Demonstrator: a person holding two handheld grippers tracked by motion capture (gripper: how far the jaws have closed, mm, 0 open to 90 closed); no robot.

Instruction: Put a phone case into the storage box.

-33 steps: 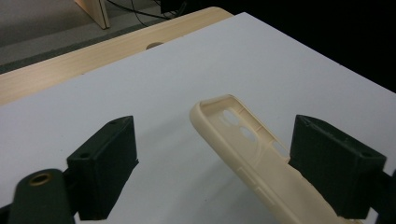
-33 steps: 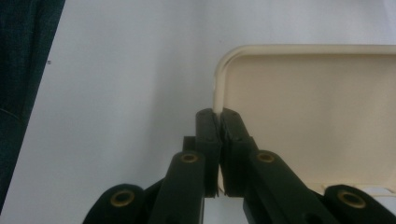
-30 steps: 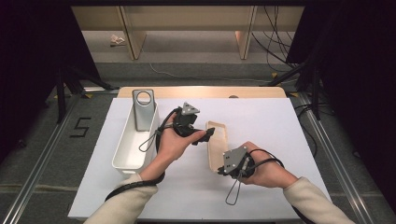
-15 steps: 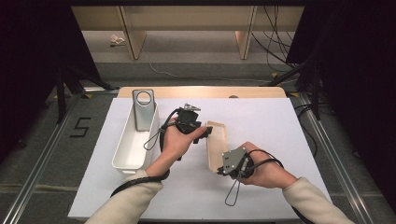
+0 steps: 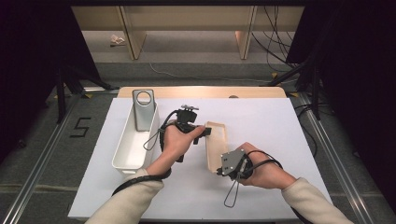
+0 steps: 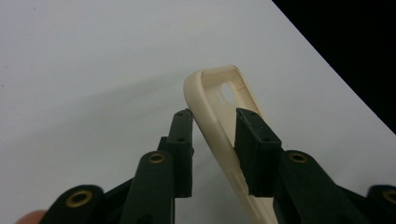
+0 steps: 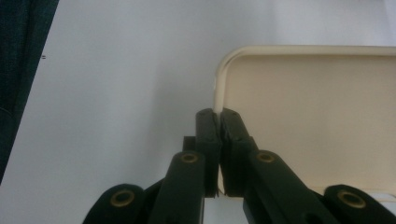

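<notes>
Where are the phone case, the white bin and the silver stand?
Phone case [image 5: 215, 148], high view, on its inner flat face.
White bin [image 5: 134, 150], high view, on its bare floor.
Silver stand [image 5: 142, 116], high view, on its flat front below the round hole.

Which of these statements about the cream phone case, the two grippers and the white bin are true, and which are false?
1. The right gripper is shut on the rim of the cream phone case. True.
2. The left gripper, whose jaws have just been closing, has the case's edge between its jaws. True.
3. The cream case lies inside the white bin. False: it is on the white table, right of the bin.
4. A grey phone case leans upright in the bin's far end. True.
5. The right gripper holds nothing. False: it pinches the cream case.
</notes>
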